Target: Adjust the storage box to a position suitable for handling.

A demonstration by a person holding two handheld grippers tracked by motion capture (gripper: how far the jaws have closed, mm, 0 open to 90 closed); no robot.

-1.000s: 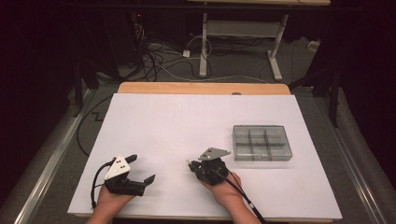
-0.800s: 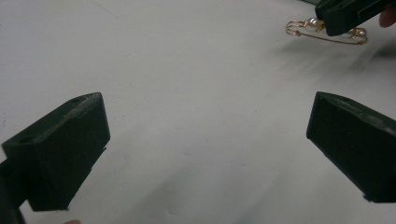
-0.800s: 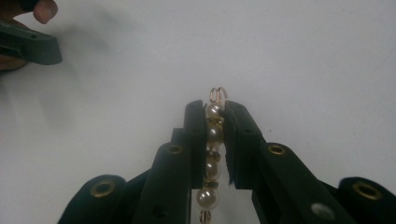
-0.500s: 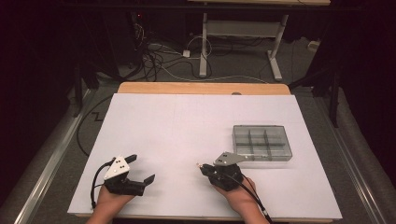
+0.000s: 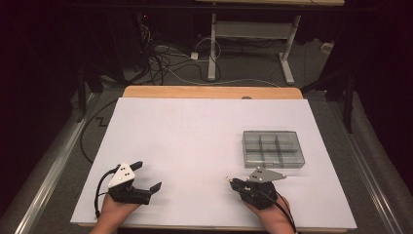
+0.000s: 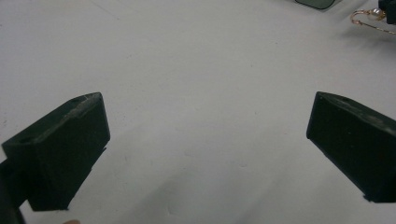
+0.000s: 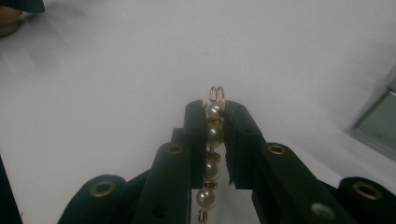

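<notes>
Pearl bracelet placement: off the table, carried low near its front edge, just short of the box, likely bound for a compartment.
White table (image 5: 195, 136): broad bare surface, nothing blocking the path.
Compartment box (image 5: 272, 148): clear, lidless, divided, just beyond the right gripper.
Left gripper (image 5: 146, 176): resting at front left, fingers wide apart, idle.
Right gripper (image 7: 215, 116): fingers clamped on the pearl bracelet (image 7: 213, 135), lengthwise for a steady carry.

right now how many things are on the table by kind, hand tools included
black two-jaw grippers: 2 (left, right)
clear grey plastic compartment box: 1
gold-wire pearl bead strand, clamped in the right gripper: 1
total: 4
</notes>
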